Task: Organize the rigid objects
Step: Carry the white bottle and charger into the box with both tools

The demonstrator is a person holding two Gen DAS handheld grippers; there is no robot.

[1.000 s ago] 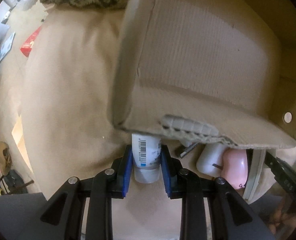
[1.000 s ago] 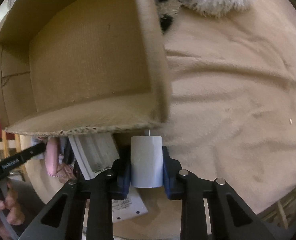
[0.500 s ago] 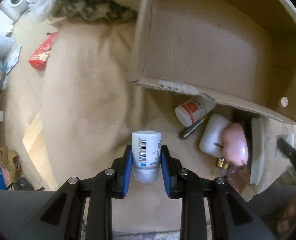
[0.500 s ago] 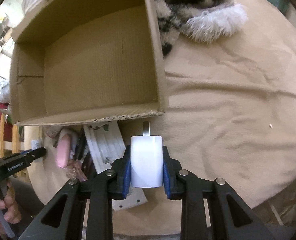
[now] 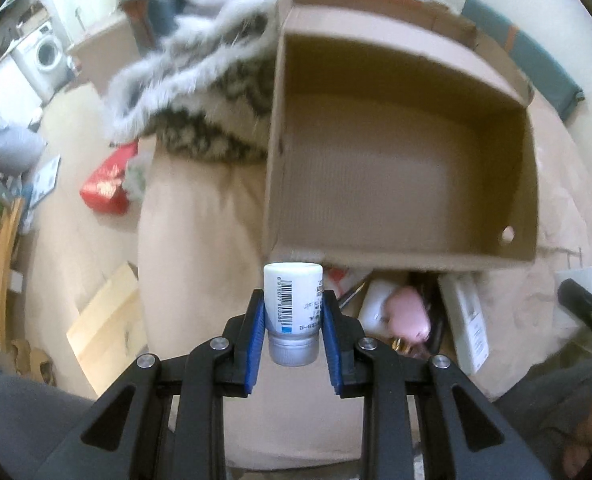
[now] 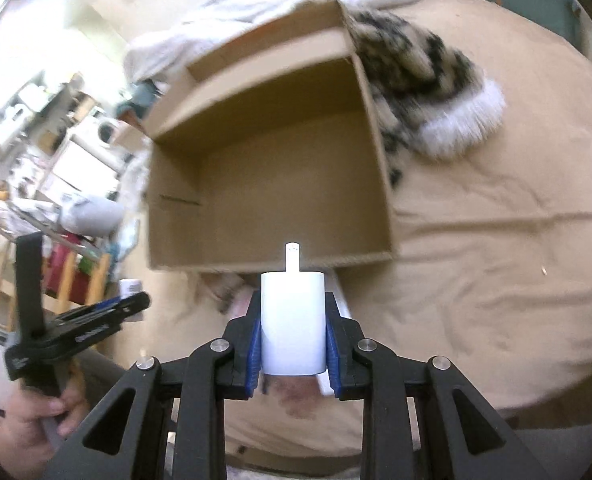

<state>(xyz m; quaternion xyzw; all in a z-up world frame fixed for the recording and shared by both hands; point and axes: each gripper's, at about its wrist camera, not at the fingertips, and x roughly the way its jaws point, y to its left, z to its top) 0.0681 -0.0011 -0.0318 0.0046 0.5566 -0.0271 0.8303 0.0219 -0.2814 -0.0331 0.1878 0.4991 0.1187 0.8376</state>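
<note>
white bottle (image 5: 293, 298): barcode label, grey cap toward the camera, gripped by left gripper (image 5: 293, 320), held above the bed, in front of the box's near wall
white spray bottle (image 6: 292, 318): nozzle pointing away, clamped in right gripper (image 6: 293, 334)
jaws: both clenched on their bottles
cardboard box (image 5: 399, 176): open, on beige bed (image 6: 495, 240)
loose items: pink object (image 5: 409, 314) and white packet (image 5: 469, 322) lie below the box's near wall
fur blanket (image 6: 427, 80): against box side

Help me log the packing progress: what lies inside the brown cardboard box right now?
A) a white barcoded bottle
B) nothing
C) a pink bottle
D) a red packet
B: the brown cardboard box shows only bare floor and walls in both views, while the white barcoded bottle sits clamped in the left tongs outside it.
</note>
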